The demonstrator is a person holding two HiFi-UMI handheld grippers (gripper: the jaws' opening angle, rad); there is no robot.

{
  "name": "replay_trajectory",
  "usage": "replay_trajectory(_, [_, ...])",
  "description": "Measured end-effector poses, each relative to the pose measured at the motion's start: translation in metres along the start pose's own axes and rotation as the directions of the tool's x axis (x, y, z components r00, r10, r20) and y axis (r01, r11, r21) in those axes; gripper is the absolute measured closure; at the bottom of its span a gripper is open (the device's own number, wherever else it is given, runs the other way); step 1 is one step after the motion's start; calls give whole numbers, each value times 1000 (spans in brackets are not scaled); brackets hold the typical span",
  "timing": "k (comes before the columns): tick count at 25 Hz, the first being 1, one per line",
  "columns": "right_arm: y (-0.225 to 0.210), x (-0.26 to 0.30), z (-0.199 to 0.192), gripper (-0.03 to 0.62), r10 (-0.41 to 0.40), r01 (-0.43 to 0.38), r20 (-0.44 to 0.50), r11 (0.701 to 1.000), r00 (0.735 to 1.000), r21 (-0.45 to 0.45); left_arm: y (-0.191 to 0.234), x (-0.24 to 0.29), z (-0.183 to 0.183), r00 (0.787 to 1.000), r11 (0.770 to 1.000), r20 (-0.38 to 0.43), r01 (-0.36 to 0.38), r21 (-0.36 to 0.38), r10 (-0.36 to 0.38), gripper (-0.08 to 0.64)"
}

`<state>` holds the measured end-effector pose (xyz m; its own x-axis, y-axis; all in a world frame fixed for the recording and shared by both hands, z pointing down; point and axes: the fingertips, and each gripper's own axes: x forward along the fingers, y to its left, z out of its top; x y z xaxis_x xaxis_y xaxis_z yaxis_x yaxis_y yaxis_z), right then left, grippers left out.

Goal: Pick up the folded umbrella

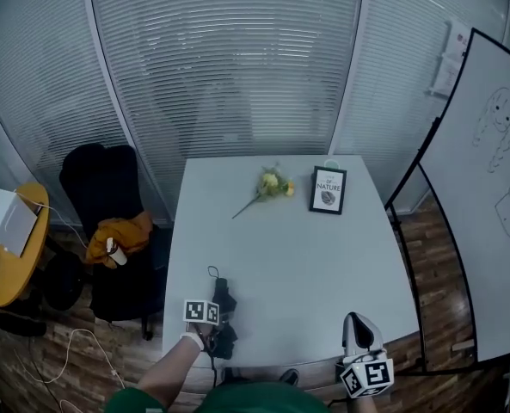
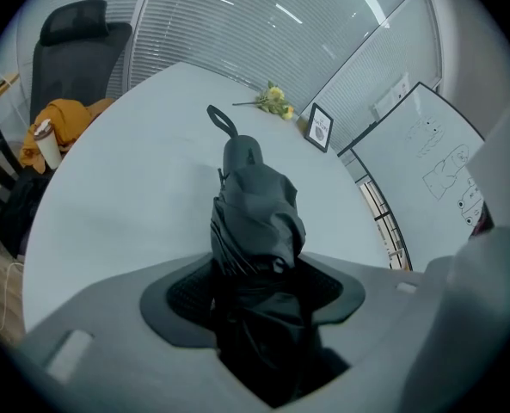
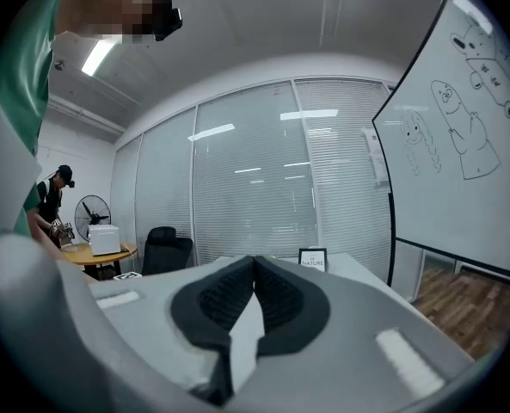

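A pale desk (image 1: 306,265) fills the middle of the head view, with a black office chair (image 1: 100,179) at its left side. The black folded umbrella (image 2: 256,205) lies at the desk's near-left edge with its wrist loop pointing toward the far side, and the left tongs (image 2: 259,312) are clamped around its near end, both pads against the fabric. The right tongs (image 3: 253,269) hang by the near-right edge, tips together on nothing, while a small framed print (image 1: 328,189) and yellow flowers (image 1: 273,183) sit at the far end.
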<state>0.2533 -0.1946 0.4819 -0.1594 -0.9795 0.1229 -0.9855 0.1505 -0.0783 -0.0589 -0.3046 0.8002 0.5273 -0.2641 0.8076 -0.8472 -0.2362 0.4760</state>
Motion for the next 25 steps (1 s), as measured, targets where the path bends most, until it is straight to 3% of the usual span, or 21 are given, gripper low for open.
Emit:
replay_trajectory(4, [7, 9, 2, 589, 24, -24, 2, 1000, 1000, 3, -9, -18, 6, 994, 998, 81, 70, -2, -69, 278])
replay_trajectory(8, [11, 14, 2, 589, 48, -48, 4, 999, 999, 7, -26, -37, 18, 972, 990, 185, 141, 19, -142, 279])
replay_trajectory(16, [23, 18, 1, 589, 90, -90, 4, 996, 996, 3, -61, -69, 39, 929, 976, 309, 169, 139, -205, 282])
replay_trajectory(20, [23, 16, 4, 589, 91, -91, 5, 996, 996, -6, -79, -93, 55, 903, 971, 381, 129, 201, -199, 282])
replay_trajectory(25, [22, 12, 3, 589, 90, -90, -3, 996, 996, -6, -106, -124, 71, 857, 956, 458, 125, 264, -238, 284])
